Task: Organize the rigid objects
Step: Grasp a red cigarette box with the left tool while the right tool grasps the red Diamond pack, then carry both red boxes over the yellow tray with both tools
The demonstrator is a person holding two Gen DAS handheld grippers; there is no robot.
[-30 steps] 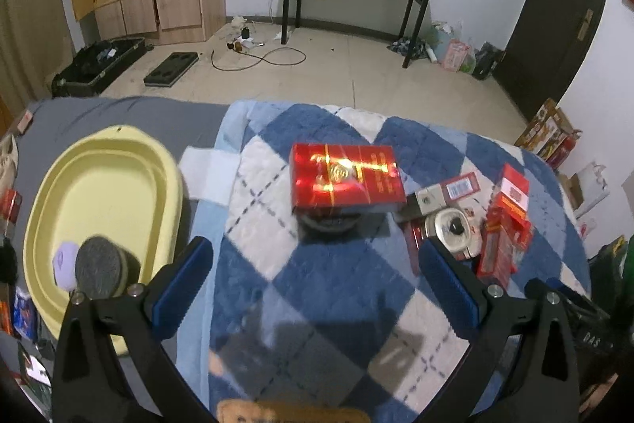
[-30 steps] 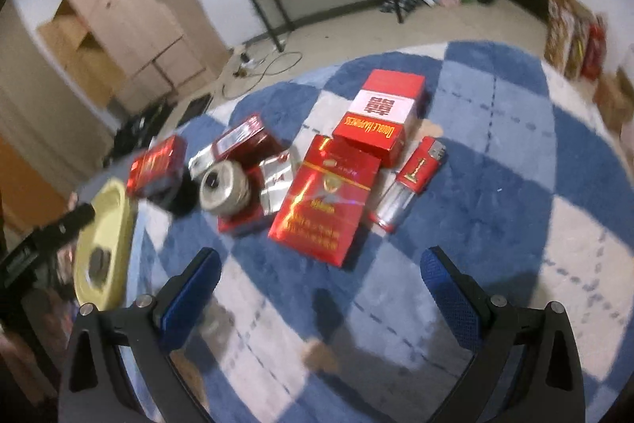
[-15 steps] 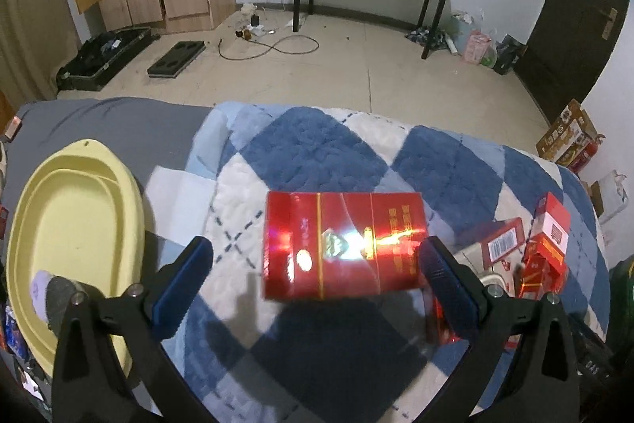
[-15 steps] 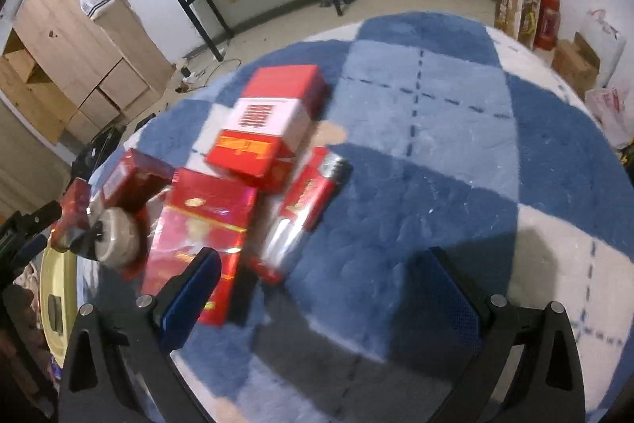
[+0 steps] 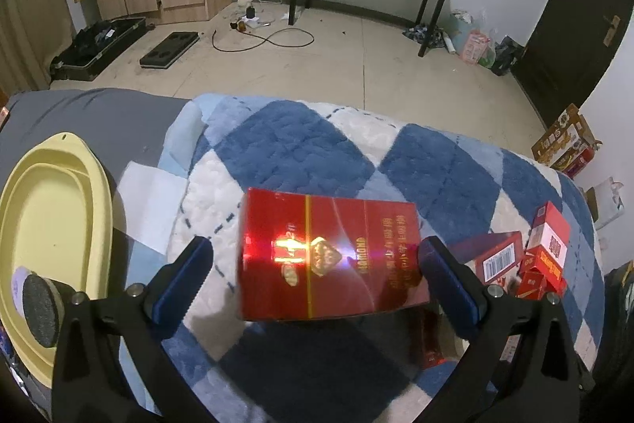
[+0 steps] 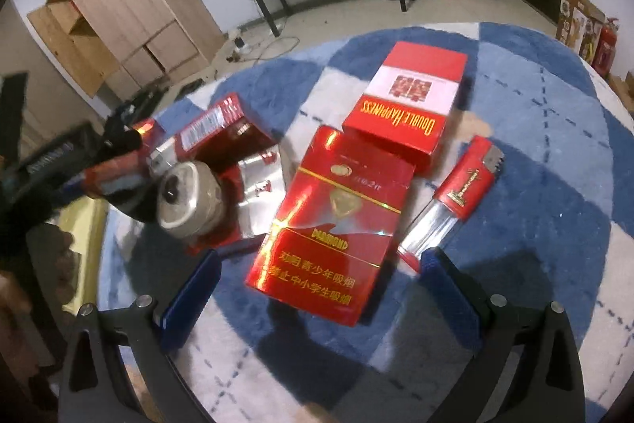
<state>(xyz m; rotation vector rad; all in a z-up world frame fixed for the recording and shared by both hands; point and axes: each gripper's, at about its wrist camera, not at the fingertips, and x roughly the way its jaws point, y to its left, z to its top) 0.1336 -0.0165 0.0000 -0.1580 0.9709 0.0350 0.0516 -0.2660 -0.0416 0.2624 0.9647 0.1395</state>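
In the left wrist view my left gripper [image 5: 317,280] is open around a glossy red Diamond carton [image 5: 331,260]; the right pad is at the carton's edge, the left pad stands apart. In the right wrist view my right gripper [image 6: 317,284] is open, low over another red Diamond carton [image 6: 329,224] that lies flat on the blue-white checked blanket [image 6: 535,129]. A red-white Double Happiness carton [image 6: 408,106] lies behind it, a red lighter [image 6: 455,201] to its right. A round tin [image 6: 190,201] and small red packs [image 6: 222,129] lie to its left.
A yellow oval tub [image 5: 51,224] stands left on the grey sheet, with a dark round pad [image 5: 39,304] in it. More red packs [image 5: 535,256] lie at the blanket's right in the left wrist view. The blanket's edge drops to the floor beyond.
My left gripper has closed in on the red carton, which now fills the space between the fingers. My right gripper has swung back and dropped low over the flat Diamond carton.
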